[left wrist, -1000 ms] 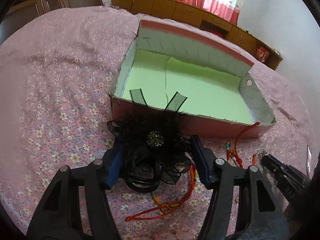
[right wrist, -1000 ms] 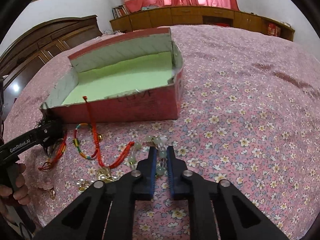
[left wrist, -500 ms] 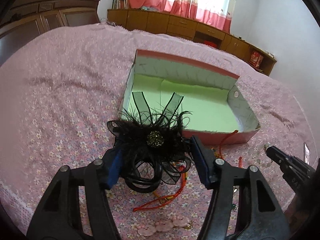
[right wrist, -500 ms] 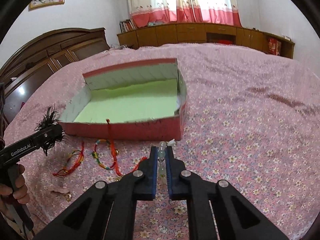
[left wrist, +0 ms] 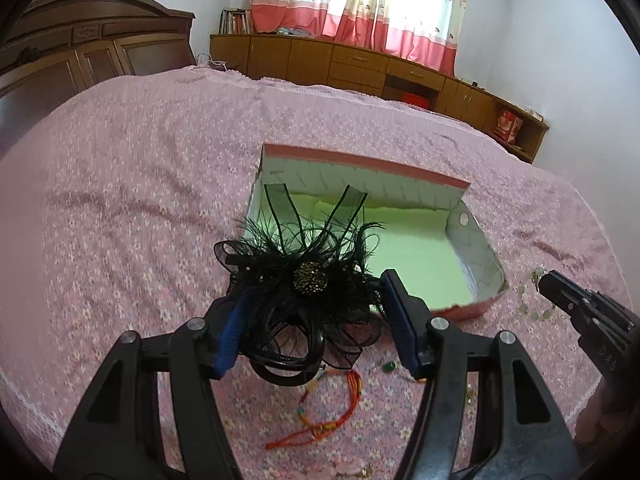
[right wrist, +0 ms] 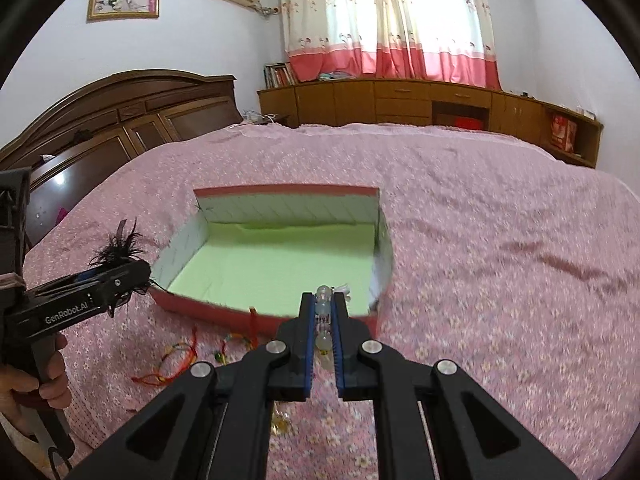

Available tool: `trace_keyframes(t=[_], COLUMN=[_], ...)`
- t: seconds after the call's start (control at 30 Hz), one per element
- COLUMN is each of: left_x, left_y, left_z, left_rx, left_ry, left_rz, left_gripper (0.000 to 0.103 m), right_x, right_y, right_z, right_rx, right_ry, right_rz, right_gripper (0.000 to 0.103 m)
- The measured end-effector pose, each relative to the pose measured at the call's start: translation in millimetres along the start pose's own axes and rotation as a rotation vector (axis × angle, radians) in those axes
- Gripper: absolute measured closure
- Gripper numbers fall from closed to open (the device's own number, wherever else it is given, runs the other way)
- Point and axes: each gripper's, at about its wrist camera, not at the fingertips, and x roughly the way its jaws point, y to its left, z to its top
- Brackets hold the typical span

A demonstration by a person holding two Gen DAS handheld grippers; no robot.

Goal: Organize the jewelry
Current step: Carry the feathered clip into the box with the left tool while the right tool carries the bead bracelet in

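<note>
Transfer step: left gripper (left wrist: pixel 310 316) jaws clamp black feather hair ornament (left wrist: pixel 308 280); right gripper (right wrist: pixel 324 320) jaws pinch pale bead bracelet (right wrist: pixel 323 308). Both above near edge of red cardboard box with green lining (right wrist: pixel 224 306) on bed (right wrist: pixel 500 264). Next: advance over lining, release.

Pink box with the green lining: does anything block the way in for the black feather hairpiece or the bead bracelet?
Nothing visible does. The pink box is open-topped and its lining is bare. The left gripper holds the black feather hairpiece by its near wall; the right gripper holds the bead bracelet near its right corner.
</note>
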Motion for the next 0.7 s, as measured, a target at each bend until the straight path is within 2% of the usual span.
trace_keyframes(t=[0.33,0.7], left_x=[26.0,80.6], left_y=[-1.3,-5.0], left_z=[37.5,53.3], left_rx=[0.017,0.034], left_ry=[0.002,0.068], left_rz=[-0.001,0.026], left_gripper=[0.047,0.047], right_x=[33.3,105.4], right_y=[4.9,-4.8], right_z=[41.8,70.9], right_rx=[-0.045,-0.007], right_ry=[-0.003,0.111], right_rz=[0.029,0.063], right_gripper=[0.094,0.094])
